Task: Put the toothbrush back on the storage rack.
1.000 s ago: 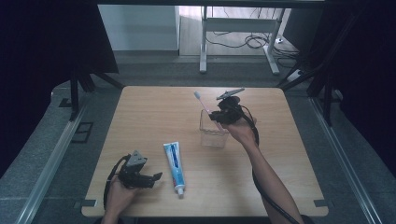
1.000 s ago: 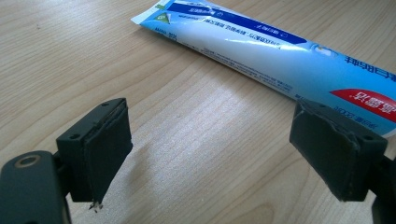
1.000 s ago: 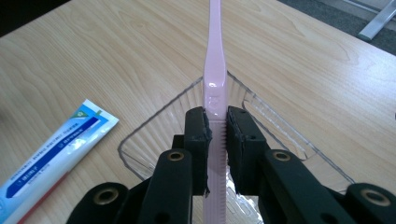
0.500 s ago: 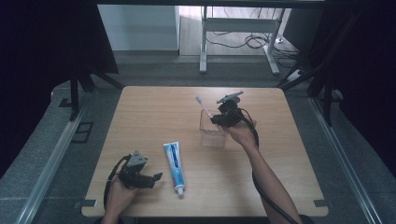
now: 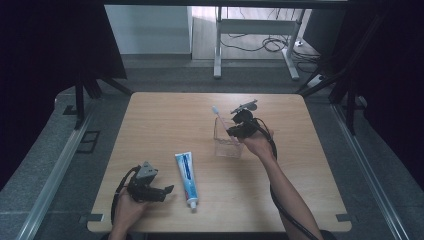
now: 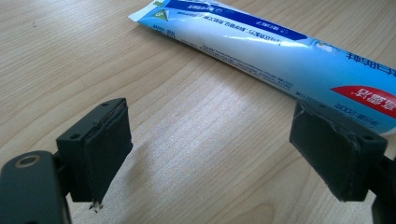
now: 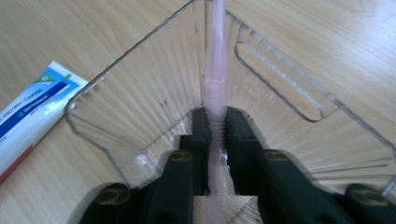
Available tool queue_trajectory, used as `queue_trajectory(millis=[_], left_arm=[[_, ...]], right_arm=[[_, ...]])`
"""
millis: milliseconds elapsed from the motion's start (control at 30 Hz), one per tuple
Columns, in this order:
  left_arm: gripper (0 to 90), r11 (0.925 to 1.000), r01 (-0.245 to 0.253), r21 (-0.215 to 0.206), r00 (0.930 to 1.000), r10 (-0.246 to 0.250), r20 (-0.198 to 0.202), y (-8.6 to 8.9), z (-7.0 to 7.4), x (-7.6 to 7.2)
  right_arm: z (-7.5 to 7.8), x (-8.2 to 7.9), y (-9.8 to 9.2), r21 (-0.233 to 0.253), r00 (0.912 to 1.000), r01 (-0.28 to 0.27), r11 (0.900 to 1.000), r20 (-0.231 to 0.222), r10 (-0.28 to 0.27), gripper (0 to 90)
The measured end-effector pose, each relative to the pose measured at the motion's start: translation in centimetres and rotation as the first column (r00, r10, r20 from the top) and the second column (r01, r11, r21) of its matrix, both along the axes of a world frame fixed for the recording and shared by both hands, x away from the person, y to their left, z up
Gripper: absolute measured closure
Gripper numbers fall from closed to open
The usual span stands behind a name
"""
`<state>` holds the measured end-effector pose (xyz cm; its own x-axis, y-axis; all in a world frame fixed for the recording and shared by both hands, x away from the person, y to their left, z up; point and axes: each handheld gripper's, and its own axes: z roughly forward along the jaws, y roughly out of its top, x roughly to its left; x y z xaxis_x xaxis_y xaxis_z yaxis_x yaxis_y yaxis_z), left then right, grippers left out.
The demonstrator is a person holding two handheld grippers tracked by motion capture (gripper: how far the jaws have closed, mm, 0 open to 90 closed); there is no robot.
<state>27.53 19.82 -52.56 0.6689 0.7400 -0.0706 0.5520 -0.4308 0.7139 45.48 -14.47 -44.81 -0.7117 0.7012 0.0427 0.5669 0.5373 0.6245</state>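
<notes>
black left gripper [image 5: 150, 187] and right gripper [image 5: 239, 128], black cables, flat padded jaws with screws; arms apparently bare.

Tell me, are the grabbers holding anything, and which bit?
The right gripper pinches the pink toothbrush by its handle, over the clear cup. The left gripper holds nothing.

Right claw [image 5: 234, 131] lowered the toothbrush [image 5: 218, 114] into the holder [image 5: 229, 149].

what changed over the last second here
The right gripper, shut on the pink toothbrush, has come a little lower and nearer the person, bringing the brush down into the clear container. Its grip has not changed. The left gripper stayed open at the table's near left, and the toothpaste tube lies where it was.
</notes>
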Motion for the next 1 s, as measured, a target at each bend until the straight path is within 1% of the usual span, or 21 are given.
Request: queue_trajectory(millis=[133,300,533,633,667,700,733,767,800,833,867,900,933,1000], left_arm=[[12.9,1.0,0.0,0.001,1.0,0.0,0.0,0.0,0.0,0.0],[12.9,1.0,0.002,0.003,1.0,-0.002,0.002,0.0,0.0,0.0],[12.9,1.0,0.002,0.001,1.0,-0.002,0.001,0.0,0.0,0.0],[12.9,1.0,0.002,0.001,1.0,-0.002,0.001,0.0,0.1,0.0],[12.9,1.0,0.003,-0.001,1.0,-0.003,0.0,0.0,0.1,0.0],[12.9,1.0,0.001,-0.006,1.0,-0.001,-0.001,-0.1,0.0,0.0],[12.9,1.0,0.005,-0.005,1.0,-0.005,-0.003,-0.1,0.1,0.0],[12.9,1.0,0.005,-0.005,1.0,-0.005,-0.003,-0.1,0.1,0.0],[12.9,1.0,0.006,-0.006,1.0,-0.006,-0.003,-0.1,0.1,0.0],[12.9,0.9999,0.008,-0.008,1.0,-0.008,-0.005,-0.1,0.1,0.0],[12.9,0.9999,0.008,-0.007,0.9999,-0.008,-0.007,-0.2,0.1,0.0],[12.9,0.9999,0.008,-0.009,1.0,-0.008,-0.006,-0.2,0.1,0.0],[12.9,0.9999,0.007,-0.009,1.0,-0.007,-0.006,-0.2,0.1,0.0],[12.9,0.9999,0.008,-0.008,1.0,-0.008,-0.006,-0.2,0.1,0.0]], right_arm=[[0.0,0.1,0.1,-0.019,0.9999,-0.001,1.0,-0.011,0.001,89.5],[-0.3,0.1,0.0,-0.023,0.9995,-0.001,1.0,-0.033,0.001,89.5],[-0.4,0.0,0.1,-0.022,0.9995,-0.006,1.0,-0.032,0.005,88.2],[0.2,-0.5,0.0,-0.014,0.9998,-0.015,1.0,-0.013,0.015,80.8],[0.2,-0.5,0.0,-0.014,0.9998,-0.015,1.0,-0.013,0.015,80.8],[0.4,-0.6,0.0,-0.012,0.9998,-0.017,1.0,-0.005,0.017,78.1],[0.7,-0.9,-0.1,-0.004,0.9998,-0.021,1.0,0.0,0.021,70.5],[0.8,-1.0,-0.1,-0.003,0.9997,-0.026,1.0,0.001,0.026,67.1],[0.9,-1.2,-0.1,-0.006,0.9996,-0.027,1.0,0.011,0.027,64.5],[0.9,-1.2,-0.1,-0.006,0.9996,-0.027,1.0,0.011,0.027,64.5],[1.1,-1.4,-0.2,-0.005,0.9992,-0.03,1.0,0.024,0.03,61.8],[1.3,-1.8,-0.3,0.012,0.9988,-0.043,0.999,0.025,0.043,55.9],[1.4,-2.0,-0.4,0.012,0.9984,-0.05,0.999,0.025,0.05,53.5],[1.6,-2.3,-0.5,0.003,0.9977,-0.054,0.999,0.04,0.054,49.0]])
